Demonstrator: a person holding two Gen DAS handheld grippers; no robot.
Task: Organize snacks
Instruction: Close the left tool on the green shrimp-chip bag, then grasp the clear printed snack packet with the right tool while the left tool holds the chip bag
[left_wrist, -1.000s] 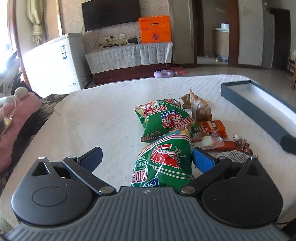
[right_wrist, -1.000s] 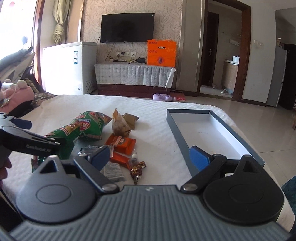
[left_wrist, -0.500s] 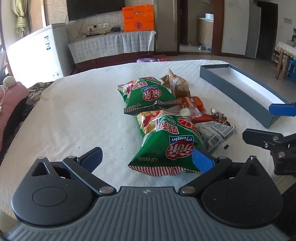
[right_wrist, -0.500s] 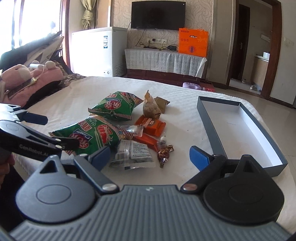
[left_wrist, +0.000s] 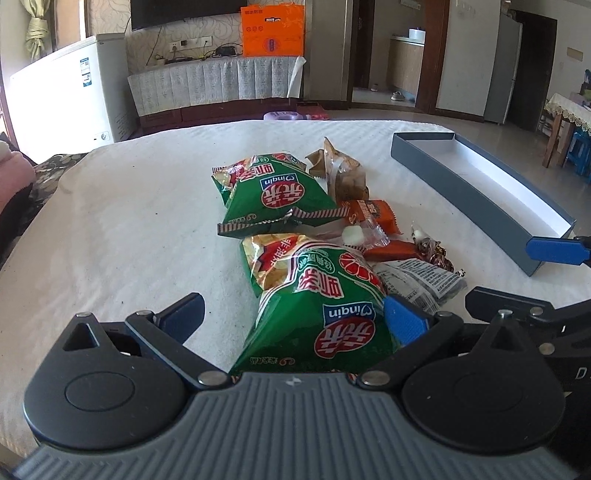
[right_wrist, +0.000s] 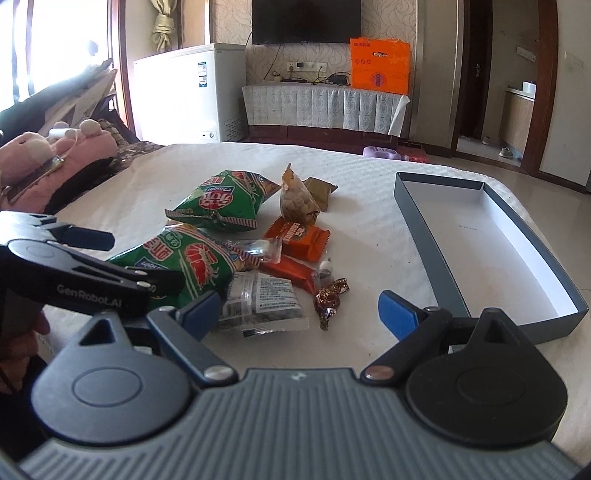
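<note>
A wall-mounted television (right_wrist: 306, 21) hangs above a cloth-draped cabinet (right_wrist: 325, 105), beside a white freezer (right_wrist: 188, 90).

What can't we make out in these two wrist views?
- Near green chip bag: its bottom edge, left wrist view, hidden behind the left gripper body.
- Clear printed packet: text too small; left edge behind the right gripper finger.
- Blue box: near corner, right wrist view, behind the gripper body.
- Whether the left jaws touch the bag: unclear.
</note>
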